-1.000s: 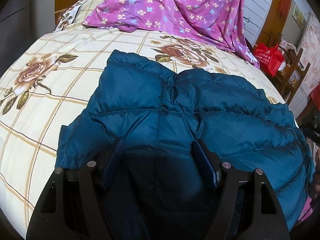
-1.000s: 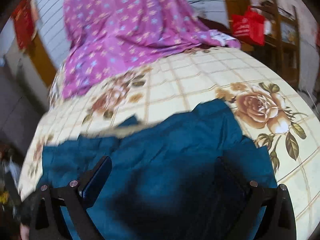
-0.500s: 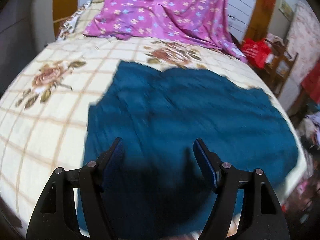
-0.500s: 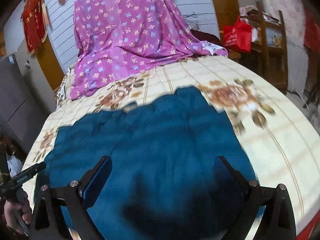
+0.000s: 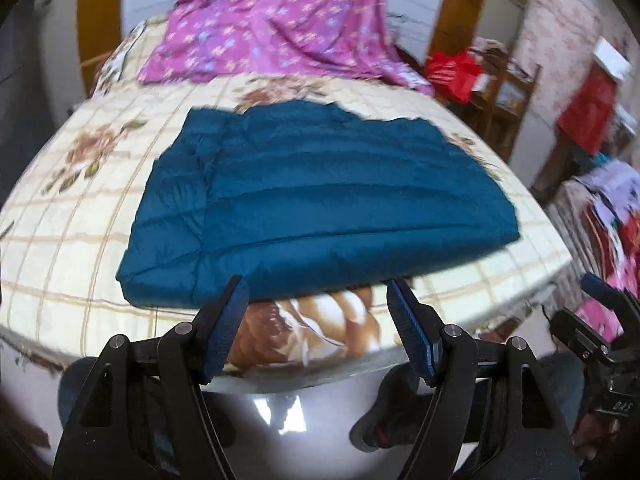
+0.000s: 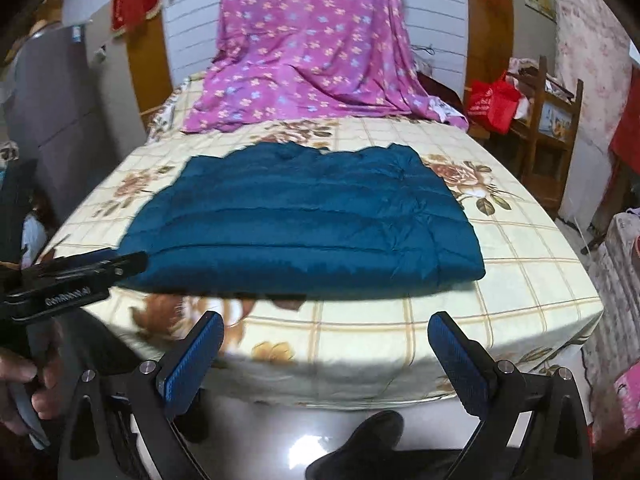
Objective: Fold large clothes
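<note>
Left tongs spread wide, blue pads parted and nothing between them, hanging off the near edge of the bed with the glossy floor below. Right tongs just as wide and gripping nothing, poised over the bed's front edge.

There's the teal down jacket, lying flat on the bed as a broad folded slab, quilted bands running across it. In the left wrist view a narrower panel lies along its left side, divided from the main body by a seam or fold line. The picture is smeared there, so I can't say whether that's a tucked sleeve or just the side of the garment. From the right wrist view the jacket sits in the middle of the bed, its near edge well back from the front edge of the mattress, a strip of the cream rose-print sheet showing all round it.

Neither pair of tongs touches the jacket; both are short of it. The right tool shows at the lower right edge of the left view, and in the right view the left tool juts in from the left, with the person's hand wrapped round its grip.

Behind the jacket, a purple flowered sheet drapes down onto the head of the bed. A red bag sits by wooden shelves off to the right.
</note>
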Demonstrator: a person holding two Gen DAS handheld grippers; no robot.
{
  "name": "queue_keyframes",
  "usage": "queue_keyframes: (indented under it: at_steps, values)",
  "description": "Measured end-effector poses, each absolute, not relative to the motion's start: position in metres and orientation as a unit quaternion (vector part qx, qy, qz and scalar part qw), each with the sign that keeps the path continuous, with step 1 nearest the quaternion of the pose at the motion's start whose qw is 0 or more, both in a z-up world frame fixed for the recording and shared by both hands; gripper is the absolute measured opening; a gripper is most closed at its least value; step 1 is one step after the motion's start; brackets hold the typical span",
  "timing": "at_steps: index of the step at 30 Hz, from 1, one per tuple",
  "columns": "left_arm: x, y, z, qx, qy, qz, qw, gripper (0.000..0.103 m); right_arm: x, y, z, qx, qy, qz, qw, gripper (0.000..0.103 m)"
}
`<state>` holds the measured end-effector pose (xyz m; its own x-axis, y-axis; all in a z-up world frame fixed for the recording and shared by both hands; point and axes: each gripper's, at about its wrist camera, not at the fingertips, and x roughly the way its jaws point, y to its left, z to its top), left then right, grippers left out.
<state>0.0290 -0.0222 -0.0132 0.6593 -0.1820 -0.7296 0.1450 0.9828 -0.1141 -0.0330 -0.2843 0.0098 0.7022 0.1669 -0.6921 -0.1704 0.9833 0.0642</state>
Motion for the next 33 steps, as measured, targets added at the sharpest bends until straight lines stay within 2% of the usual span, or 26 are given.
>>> queue_keyframes:
  at_steps: [7,14,19,33]
  values:
    - [0.009,-0.023,0.008,0.063,0.366,-0.026,0.928,0.072,-0.062,-0.295,0.026,0.021,0.357,0.096,0.929,0.101]
    - [0.002,-0.017,0.017,0.047,0.357,-0.029,0.933,0.072,-0.072,-0.299,0.033,0.009,0.354,0.097,0.93,0.101]
    - [-0.013,-0.029,0.02,0.073,0.34,-0.018,0.937,0.072,-0.078,-0.302,0.035,0.01,0.351,0.096,0.931,0.101]
    - [-0.021,-0.036,0.026,0.056,0.352,-0.015,0.934,0.072,-0.081,-0.296,0.036,-0.001,0.347,0.102,0.932,0.101]
